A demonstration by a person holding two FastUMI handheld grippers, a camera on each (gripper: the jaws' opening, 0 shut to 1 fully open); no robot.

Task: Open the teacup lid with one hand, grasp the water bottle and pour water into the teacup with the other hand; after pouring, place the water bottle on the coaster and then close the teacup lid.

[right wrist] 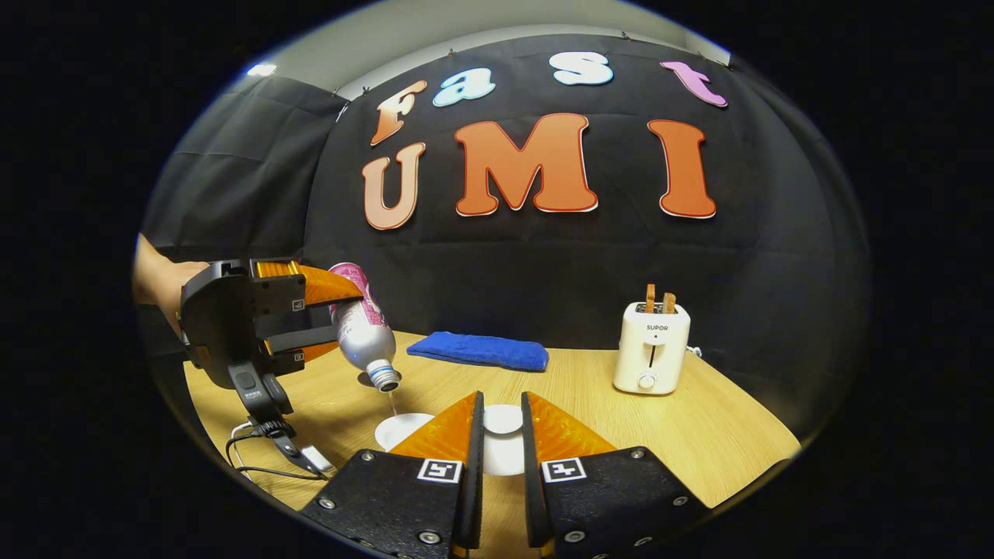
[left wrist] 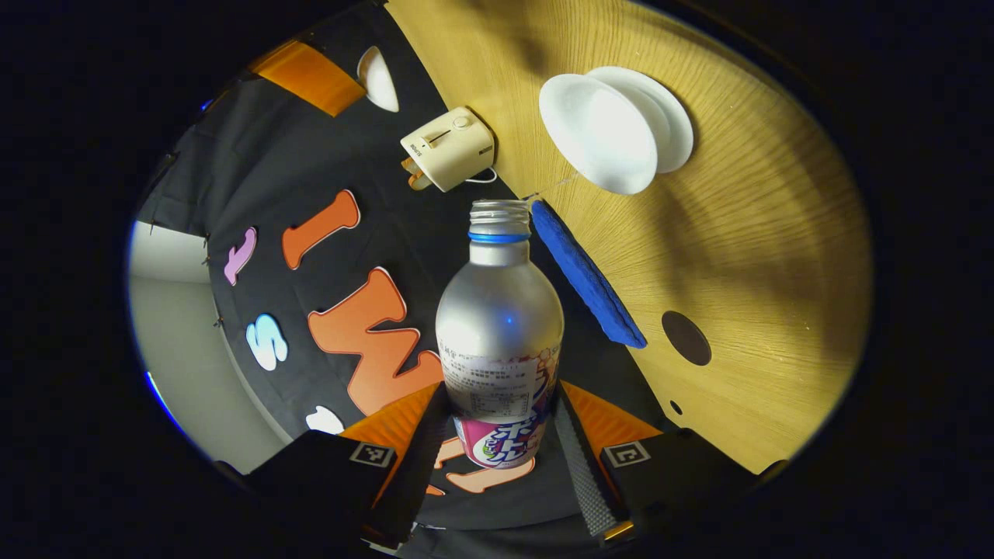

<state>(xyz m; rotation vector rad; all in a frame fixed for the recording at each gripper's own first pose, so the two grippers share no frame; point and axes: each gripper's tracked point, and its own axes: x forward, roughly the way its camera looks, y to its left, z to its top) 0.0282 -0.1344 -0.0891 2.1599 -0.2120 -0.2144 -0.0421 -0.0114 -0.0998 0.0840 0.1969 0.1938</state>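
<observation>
Left tongs [left wrist: 497,450] around tilted bottle [left wrist: 499,334].

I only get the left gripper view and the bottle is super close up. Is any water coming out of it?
Observer: Yes. In the right gripper view the bottle tips mouth-down, and a thin stream falls towards the white teacup.
Operator: Who is holding my gripper?
Observer: A hand shows just behind the left gripper, whose two orange fingers clamp the bottle.
Operator: Is anything dangling off it?
Observer: A black cable hangs from its handle and trails onto the wooden table.
</observation>
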